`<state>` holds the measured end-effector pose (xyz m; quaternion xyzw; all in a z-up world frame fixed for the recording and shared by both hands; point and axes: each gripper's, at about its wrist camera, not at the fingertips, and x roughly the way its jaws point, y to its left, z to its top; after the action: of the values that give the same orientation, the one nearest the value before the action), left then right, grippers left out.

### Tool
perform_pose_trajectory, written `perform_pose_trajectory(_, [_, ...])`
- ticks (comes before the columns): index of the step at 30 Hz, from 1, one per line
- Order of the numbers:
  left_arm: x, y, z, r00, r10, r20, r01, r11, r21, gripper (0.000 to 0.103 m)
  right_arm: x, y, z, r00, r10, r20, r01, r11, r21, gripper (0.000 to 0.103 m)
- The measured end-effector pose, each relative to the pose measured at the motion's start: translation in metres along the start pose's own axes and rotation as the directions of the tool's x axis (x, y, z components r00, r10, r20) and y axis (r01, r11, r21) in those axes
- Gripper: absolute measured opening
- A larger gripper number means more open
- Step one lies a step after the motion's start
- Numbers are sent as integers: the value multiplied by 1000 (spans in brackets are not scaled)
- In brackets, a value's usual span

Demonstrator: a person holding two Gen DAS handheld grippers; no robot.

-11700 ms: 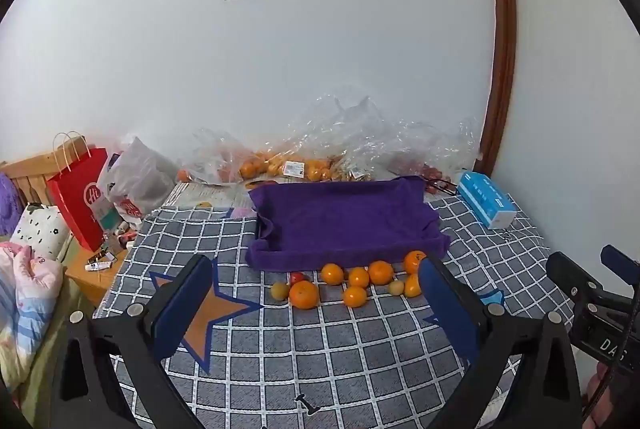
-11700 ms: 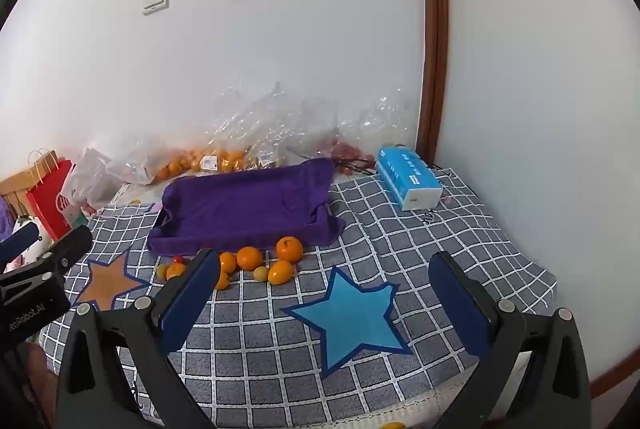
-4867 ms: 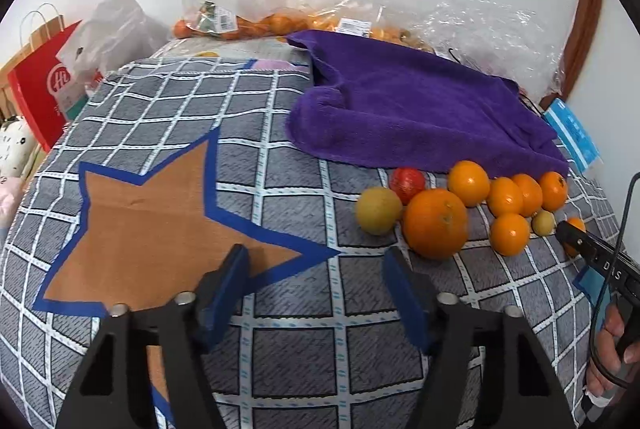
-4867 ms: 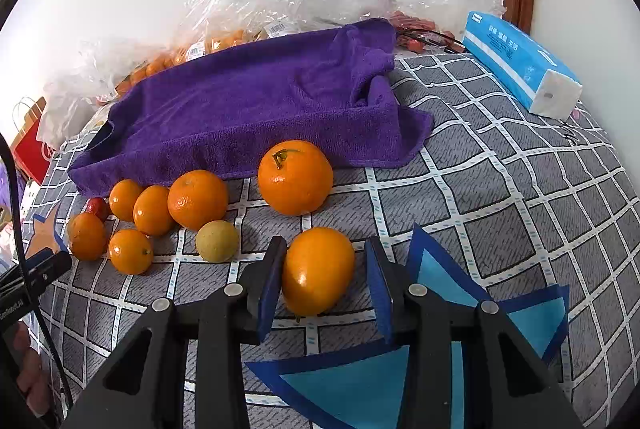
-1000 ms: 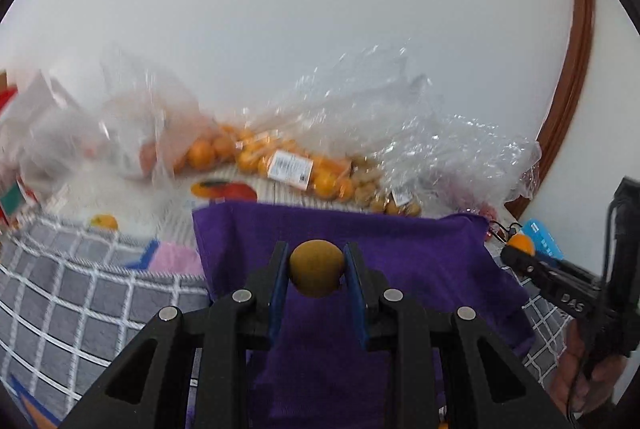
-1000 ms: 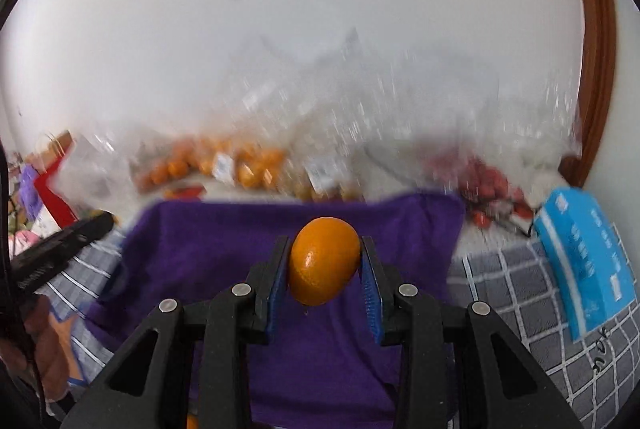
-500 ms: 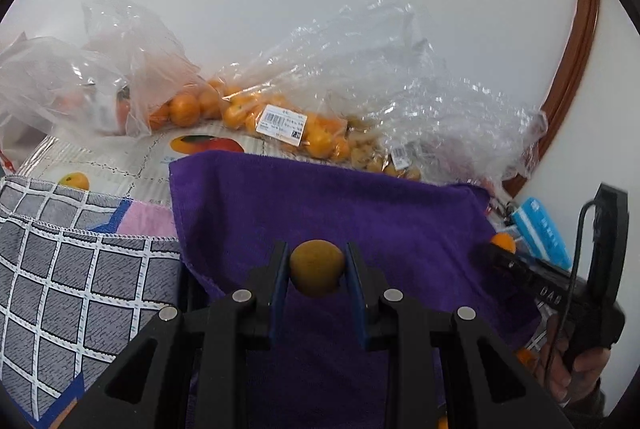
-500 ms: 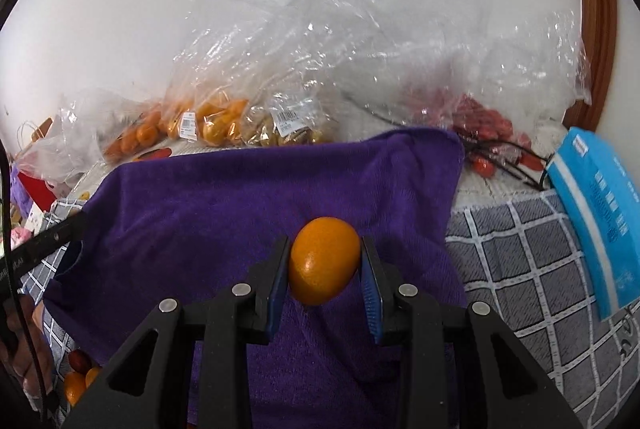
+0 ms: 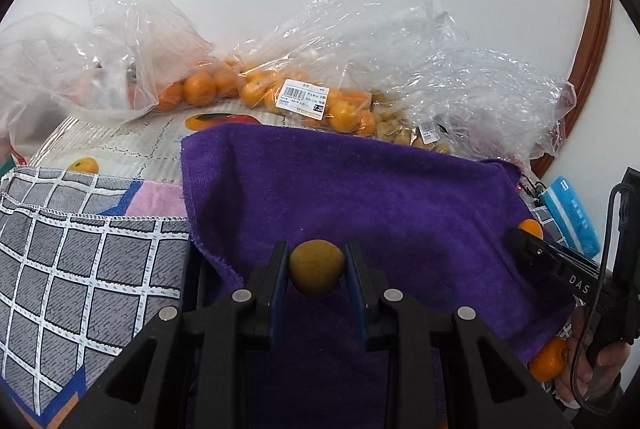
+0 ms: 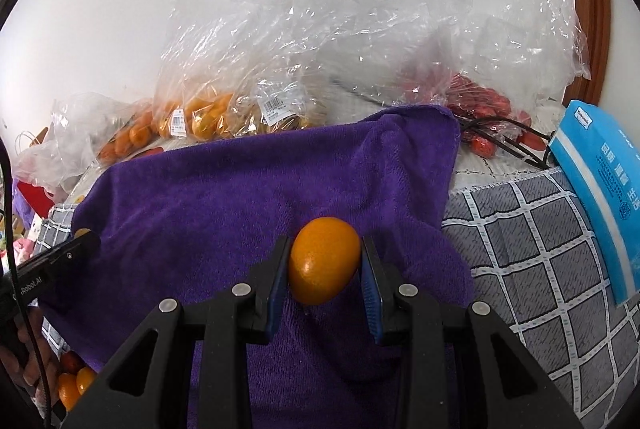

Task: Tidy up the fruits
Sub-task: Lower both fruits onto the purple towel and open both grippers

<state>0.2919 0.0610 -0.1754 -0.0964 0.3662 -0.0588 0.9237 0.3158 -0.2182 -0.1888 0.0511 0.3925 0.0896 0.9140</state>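
From the left wrist camera, the left gripper (image 9: 317, 271) pinches a small yellow-brown fruit (image 9: 317, 272) between its two blue-padded fingers (image 9: 276, 285), one pad pressed on each side, the fruit sitting right at the fingertips. Fruit and fingers hang over the near part of the purple towel (image 9: 360, 189), which is draped over something tray-like on the grey checked cloth (image 9: 80, 269). Behind the towel, clear plastic bags (image 9: 320, 69) of small oranges lie against the white wall. At the right edge, the right gripper (image 9: 524, 235) shows side-on with an orange (image 9: 530, 228) at its tip, and one loose orange (image 9: 548, 359) lies by the towel's near right corner.

From the right wrist camera, the right gripper (image 10: 325, 271) clamps the orange (image 10: 324, 261) between both blue pads, the fruit projecting slightly past the fingertips and above the right-hand part of the purple towel (image 10: 240, 189). A blue tissue pack (image 10: 600, 197) lies on the checked cloth (image 10: 540, 249) to the right. The left gripper (image 10: 82, 237) enters at the left edge, over the towel's left end. A few small fruits (image 10: 72, 385) lie at the lower left, beside the towel.
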Motion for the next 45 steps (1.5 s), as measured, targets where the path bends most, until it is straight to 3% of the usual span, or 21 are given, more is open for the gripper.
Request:
perform_pose_trajectory(23, [-4,-1,0,999,-36,9,36,999,-4,27,-1,-2,-1,1000,14,-1,-14,1000,5,37])
perform_pose_trajectory(28, [-7,-1,1,999,-43,20,43,999,-9,29,-10,-1,-2,999,-18,41,18,1000,1,38])
perform_pose_trajectory(31, [-9,0,1,998,-45,36,45,999,-14,37,-18,-2,-1,996,-38,86,38,999,3,38])
perform_pose_trajectory(35, [-14,3,2,997,-55,61,57,998,-32,38,-35,-7,3,987,-39,153,35,999,26,45])
perform_pose_trajectory(42, [-18,4,3,995,-60,83,63,997,-40,39,-56,-9,16,987,-28,158,19,998,55,48])
perform_pose_trajectory(45, [-21,5,4,992,-66,104,71,997,-44,44,-65,-6,19,990,-23,143,16,999,44,48])
